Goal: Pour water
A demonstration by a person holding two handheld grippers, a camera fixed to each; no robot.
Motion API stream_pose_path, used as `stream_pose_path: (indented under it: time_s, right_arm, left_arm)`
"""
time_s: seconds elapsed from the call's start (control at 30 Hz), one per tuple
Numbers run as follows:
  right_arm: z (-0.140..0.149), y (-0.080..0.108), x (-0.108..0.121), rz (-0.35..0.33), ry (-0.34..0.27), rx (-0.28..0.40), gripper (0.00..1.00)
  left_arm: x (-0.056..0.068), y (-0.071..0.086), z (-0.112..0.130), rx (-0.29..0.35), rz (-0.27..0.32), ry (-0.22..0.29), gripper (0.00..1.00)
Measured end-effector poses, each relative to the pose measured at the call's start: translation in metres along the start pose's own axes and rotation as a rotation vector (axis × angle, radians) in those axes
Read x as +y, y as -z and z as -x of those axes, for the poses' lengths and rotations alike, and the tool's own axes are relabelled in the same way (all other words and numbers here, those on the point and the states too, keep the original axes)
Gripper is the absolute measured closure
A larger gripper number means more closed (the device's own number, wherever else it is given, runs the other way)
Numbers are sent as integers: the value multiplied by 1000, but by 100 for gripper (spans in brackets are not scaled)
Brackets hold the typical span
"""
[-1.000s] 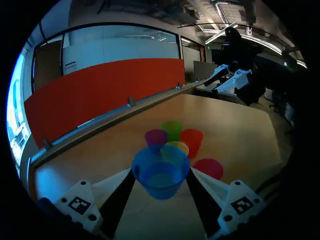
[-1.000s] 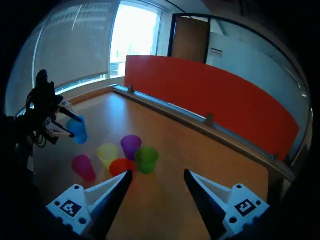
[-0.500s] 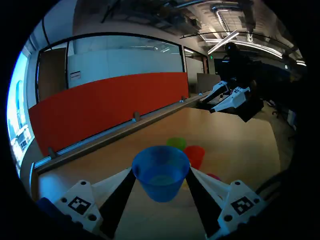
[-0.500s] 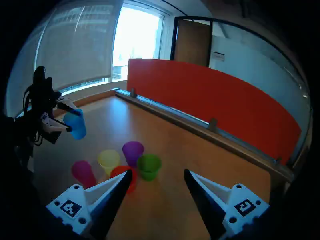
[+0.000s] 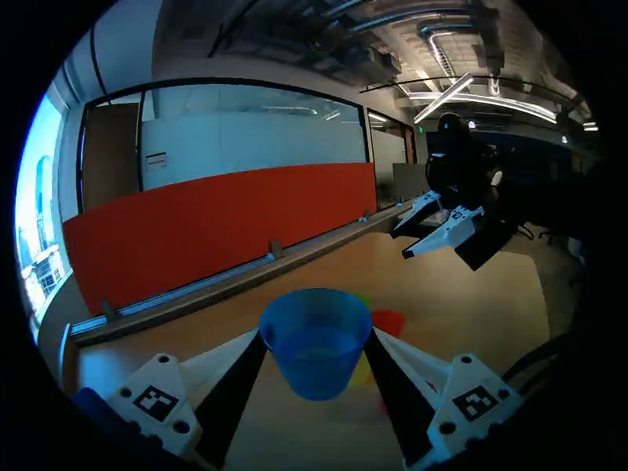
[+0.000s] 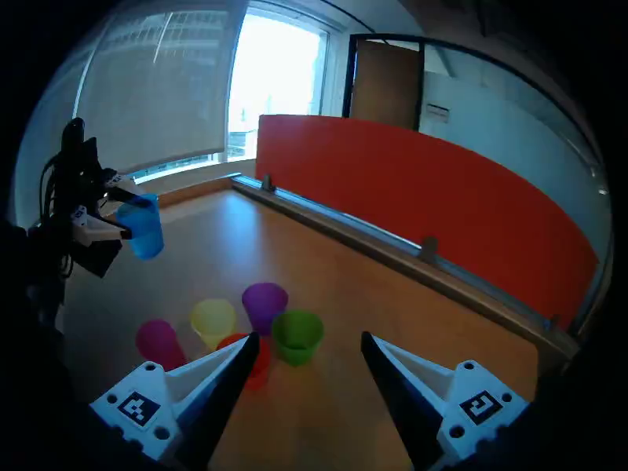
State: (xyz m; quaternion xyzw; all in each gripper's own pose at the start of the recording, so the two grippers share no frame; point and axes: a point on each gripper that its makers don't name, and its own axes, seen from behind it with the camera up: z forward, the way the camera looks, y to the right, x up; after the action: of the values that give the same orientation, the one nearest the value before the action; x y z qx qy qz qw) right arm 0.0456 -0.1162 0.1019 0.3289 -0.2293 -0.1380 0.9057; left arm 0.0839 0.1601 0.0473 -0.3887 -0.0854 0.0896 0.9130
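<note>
While right fingers (image 6: 224, 381) wide, left fingers (image 5: 235, 377) tight on blue cup (image 5: 315, 345).

In the right gripper view I have bare tabletop (image 6: 377, 290) from centre to the right edge, room to pass. The cluster of cups (image 6: 264, 300) at lower left-centre blocks a low approach there. The rail (image 6: 392, 245) and orange partition (image 6: 439, 188) wall off the far side. At the left edge, the left gripper (image 6: 138, 215) holds the blue cup (image 6: 146, 235) above the table, well apart from the cluster.
</note>
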Motion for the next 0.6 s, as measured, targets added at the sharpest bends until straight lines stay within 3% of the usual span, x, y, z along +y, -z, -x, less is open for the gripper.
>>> stream_pose_path:
  time_s: [0.6]
  right_arm:
    - [12,-55,-8,-48,-6,-52,0]
  left_arm:
    - [-3,5,-9,18,-14,-1,15]
